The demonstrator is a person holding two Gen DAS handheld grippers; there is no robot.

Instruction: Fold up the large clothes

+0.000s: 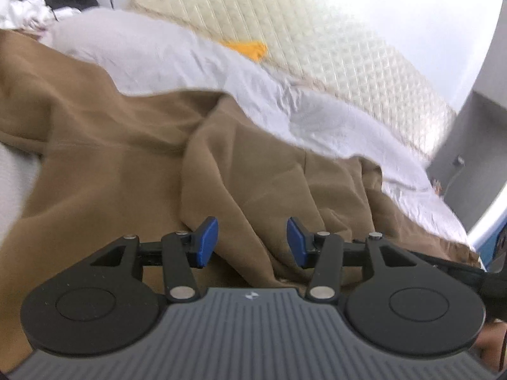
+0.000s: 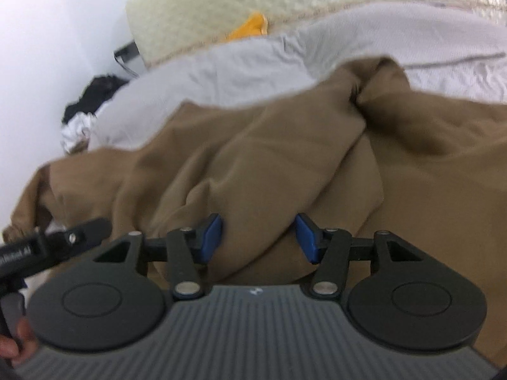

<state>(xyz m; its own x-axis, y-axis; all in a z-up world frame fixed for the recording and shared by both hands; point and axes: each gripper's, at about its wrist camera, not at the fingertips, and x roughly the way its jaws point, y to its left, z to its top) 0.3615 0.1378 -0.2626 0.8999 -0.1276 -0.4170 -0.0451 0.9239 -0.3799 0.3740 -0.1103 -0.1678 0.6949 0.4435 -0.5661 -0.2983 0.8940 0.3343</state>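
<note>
The big garment spread over the bed is plain tan-brown, and the sheet under it is pale grey-white. Toward twelve o'clock the quilted headboard is cream with a diamond pattern, a yellow-orange cloth against it. Both grippers are black with blue pads.
</note>
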